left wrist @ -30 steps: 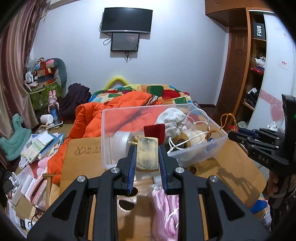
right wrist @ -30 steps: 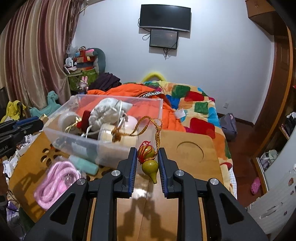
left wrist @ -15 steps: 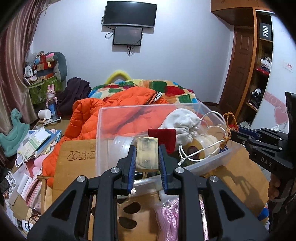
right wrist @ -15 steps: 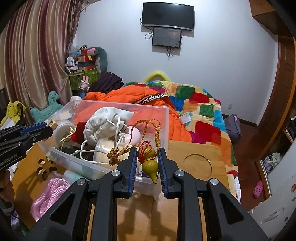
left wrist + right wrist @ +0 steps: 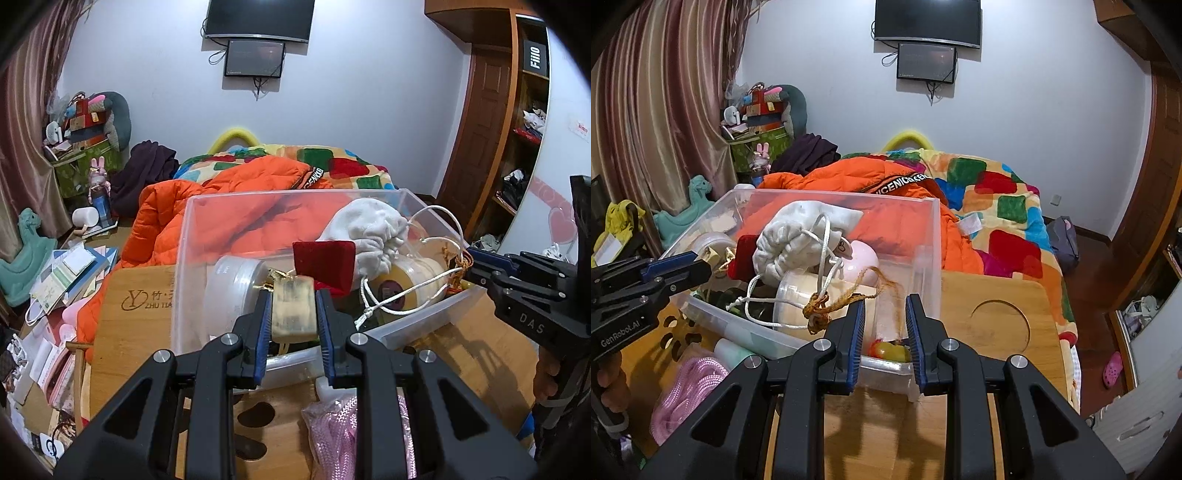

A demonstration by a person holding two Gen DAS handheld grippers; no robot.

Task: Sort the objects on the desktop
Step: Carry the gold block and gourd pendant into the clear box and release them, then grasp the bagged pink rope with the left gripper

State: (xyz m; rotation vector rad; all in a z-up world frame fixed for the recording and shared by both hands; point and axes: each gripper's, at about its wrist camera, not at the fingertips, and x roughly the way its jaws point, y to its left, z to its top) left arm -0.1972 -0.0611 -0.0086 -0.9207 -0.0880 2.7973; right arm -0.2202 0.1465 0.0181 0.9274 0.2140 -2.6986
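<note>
Left tool (image 5: pixel 292 314): clamped on a flat yellowish block (image 5: pixel 293 309), held over the near rim of the clear plastic bin (image 5: pixel 258 206); block image is slightly blurred.

Right tool (image 5: pixel 884 332): fingers apart with nothing between the pads, poised over the bin's near right corner. Small gourd charm (image 5: pixel 891 350) lies inside the bin at that corner, below the fingers. Its brown braided cord (image 5: pixel 846 299) trails up over the other contents.

Bin sits on the wooden table (image 5: pixel 993 314). Inside the bin: white drawstring pouch (image 5: pixel 369 229), red box (image 5: pixel 323 264), tape roll (image 5: pixel 402 284), clear round container (image 5: pixel 231 291).

Outside the bin, against its near wall: pink rope bundle (image 5: pixel 690 387) on the table, pale green tube (image 5: pixel 729 350) beside it.

Beyond the bin: orange quilt (image 5: pixel 221 192) on the bed.
</note>
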